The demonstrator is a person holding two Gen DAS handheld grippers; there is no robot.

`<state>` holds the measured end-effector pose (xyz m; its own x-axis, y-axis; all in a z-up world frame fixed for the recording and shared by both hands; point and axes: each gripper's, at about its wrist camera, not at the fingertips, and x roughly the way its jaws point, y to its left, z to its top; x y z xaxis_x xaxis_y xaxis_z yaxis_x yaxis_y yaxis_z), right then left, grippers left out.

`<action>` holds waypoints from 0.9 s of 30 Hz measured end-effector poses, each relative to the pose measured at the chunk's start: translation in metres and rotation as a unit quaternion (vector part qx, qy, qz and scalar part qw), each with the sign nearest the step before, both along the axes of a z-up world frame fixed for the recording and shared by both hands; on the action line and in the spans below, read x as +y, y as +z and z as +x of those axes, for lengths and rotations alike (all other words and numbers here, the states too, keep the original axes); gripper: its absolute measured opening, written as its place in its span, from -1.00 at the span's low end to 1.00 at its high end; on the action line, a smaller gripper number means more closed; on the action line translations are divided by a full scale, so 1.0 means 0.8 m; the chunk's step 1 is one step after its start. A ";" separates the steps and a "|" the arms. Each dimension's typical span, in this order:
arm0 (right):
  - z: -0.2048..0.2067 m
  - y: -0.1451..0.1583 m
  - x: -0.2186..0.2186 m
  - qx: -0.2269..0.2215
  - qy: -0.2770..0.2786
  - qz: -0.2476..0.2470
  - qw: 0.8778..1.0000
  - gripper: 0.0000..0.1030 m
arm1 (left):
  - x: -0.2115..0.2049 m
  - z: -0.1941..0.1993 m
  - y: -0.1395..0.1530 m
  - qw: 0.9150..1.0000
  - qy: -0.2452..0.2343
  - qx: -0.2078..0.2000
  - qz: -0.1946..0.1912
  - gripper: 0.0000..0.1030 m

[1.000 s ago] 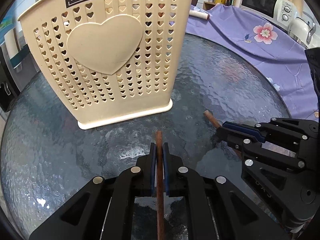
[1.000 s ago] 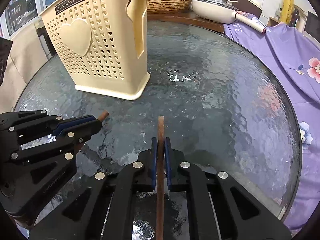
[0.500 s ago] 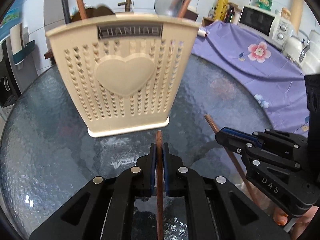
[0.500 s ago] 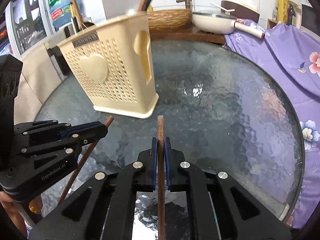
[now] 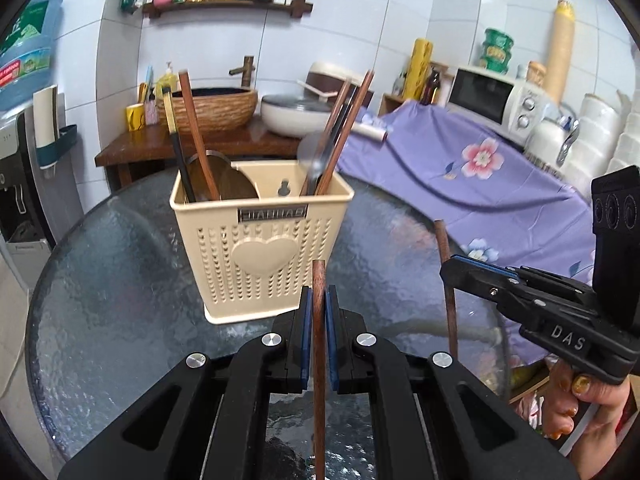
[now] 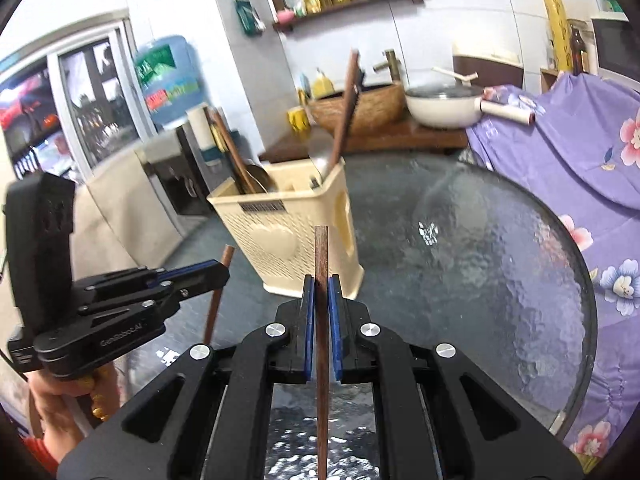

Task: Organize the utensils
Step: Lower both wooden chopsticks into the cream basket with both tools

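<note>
At the far left of the left wrist view a water dispenser [image 5: 16,160] is seen against the tiled wall. Further right, on the round glass table [image 5: 100,280], the cream utensil holder [image 5: 262,248] is set upright, with spoons and several chopsticks already stood in its compartments.

Near the bottom centre, the left gripper [image 5: 319,320] is clenched on a wooden chopstick [image 5: 319,340], which is pinched between the blue pads with its blunt end raised above them and its shaft running down out of view. To the right, the right gripper [image 5: 460,270] is closed on a second chopstick [image 5: 446,280], held nearly upright, well apart from the holder. In the right wrist view that second stick [image 6: 321,320] is seen gripped the same way.

Both sticks are judged light, stiff and thin, and smooth enough to pivot or slip between the pads. A hold near the thick upper end, as is taken now, is probably best, so that the narrow tip can be lowered into a compartment. Other utensils standing there could be knocked if a stick is brought in at a slant.
</note>
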<state>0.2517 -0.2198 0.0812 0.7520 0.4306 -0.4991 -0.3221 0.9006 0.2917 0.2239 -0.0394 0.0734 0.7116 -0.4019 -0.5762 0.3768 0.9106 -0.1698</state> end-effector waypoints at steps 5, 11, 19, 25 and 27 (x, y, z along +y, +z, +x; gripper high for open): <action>-0.013 0.016 0.003 -0.013 0.013 0.003 1.000 -0.85 | -0.001 -0.006 0.018 1.000 -0.001 -0.014 -0.003 -0.87; -0.014 0.021 0.007 -0.022 0.024 0.006 0.999 -0.85 | 0.003 -0.019 0.033 0.999 -0.001 -0.032 -0.002 -0.87; -0.016 0.038 0.014 -0.040 0.030 -0.002 0.999 -0.85 | 0.004 -0.028 0.056 0.998 -0.005 -0.057 0.001 -0.87; -0.014 0.047 0.024 -0.047 0.036 -0.019 0.998 -0.85 | 0.000 -0.031 0.062 0.998 -0.005 -0.066 0.004 -0.87; -0.014 0.051 0.025 -0.051 0.036 -0.024 0.998 -0.85 | 0.000 -0.030 0.064 0.998 -0.004 -0.068 0.004 -0.87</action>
